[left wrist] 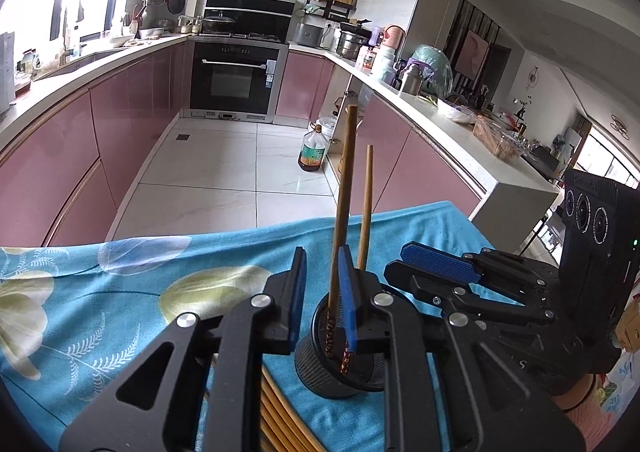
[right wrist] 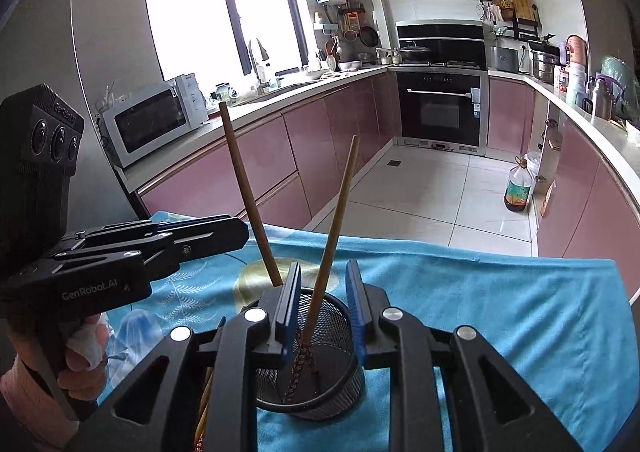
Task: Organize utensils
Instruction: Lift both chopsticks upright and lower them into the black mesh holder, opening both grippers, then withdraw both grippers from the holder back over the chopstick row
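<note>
Black wire mesh forms the round utensil cup (right wrist: 320, 368) that stands on the table's blue flowered cloth (right wrist: 500, 312), right under the tips of both tools. Two wooden chopsticks stand in the cup with their patterned ends down: one (left wrist: 342, 212) leans just beside the left hand-held gripper (left wrist: 322, 292), the other (right wrist: 332, 228) rises between the blue pads of the right hand-held gripper (right wrist: 323, 300). Neither tool is gripping. The left one's jaws stand a little apart, and its chopstick sits in the gap close against the right-side pad, though I cannot tell whether they touch. The right one's jaws are likewise parted, with clear space on both sides of the stick, so both sticks look released into the cup. By my reading, the task is under way but far from done: two pieces are stowed, and a bundle of loose chopsticks (left wrist: 276, 416) lies on the cloth below and to the left of the left hand-held gripper, beside the cup. The bundle is cut off by the frame edge and by the tool's body, so its count cannot be given; it shows several sticks at least. Counted, then: one cup, two chopsticks in it, one pile left to move, two hand-held grippers. No other kind of utensil shows on the cloth. Next would likely come drawing both tools back from the cup and reaching for the pile.
</note>
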`<action>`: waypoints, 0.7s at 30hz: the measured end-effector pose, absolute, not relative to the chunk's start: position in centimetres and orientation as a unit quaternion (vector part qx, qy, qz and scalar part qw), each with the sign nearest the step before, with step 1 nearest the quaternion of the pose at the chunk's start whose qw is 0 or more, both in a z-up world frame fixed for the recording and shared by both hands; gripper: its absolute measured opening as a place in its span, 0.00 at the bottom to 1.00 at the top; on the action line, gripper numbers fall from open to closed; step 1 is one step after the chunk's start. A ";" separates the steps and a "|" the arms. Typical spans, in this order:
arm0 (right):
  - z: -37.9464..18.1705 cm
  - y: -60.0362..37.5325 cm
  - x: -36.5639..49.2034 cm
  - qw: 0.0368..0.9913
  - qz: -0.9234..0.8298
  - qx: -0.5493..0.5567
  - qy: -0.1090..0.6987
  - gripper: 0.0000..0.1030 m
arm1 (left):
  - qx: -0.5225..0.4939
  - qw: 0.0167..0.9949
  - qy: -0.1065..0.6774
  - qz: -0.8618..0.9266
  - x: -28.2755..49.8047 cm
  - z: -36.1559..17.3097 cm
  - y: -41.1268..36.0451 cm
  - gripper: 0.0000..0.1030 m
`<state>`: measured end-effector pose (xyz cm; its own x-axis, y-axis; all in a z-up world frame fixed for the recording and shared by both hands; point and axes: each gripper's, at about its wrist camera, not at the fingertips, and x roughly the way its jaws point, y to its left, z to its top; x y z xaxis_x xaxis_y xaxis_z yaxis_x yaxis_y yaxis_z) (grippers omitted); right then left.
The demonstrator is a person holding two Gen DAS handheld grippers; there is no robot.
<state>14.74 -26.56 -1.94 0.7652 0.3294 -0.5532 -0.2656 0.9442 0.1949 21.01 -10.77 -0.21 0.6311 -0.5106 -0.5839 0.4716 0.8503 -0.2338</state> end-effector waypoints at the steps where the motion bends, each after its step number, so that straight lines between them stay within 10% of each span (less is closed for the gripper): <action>1: -1.9 -26.7 14.7 0.939 0.159 0.053 0.302 0.26 | -0.029 0.904 0.331 -0.270 20.9 -0.3 -10.6 0.23; 21: -0.5 -25.1 7.6 0.938 0.232 0.041 0.253 0.46 | -0.006 0.932 0.282 -0.229 13.6 -0.6 -4.2 0.46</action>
<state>7.62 -25.08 -0.47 0.7640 0.4561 -0.4563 -0.4146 0.8890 0.1944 13.56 -4.22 -0.57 0.7367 -0.4293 -0.5225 0.4231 0.8953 -0.1391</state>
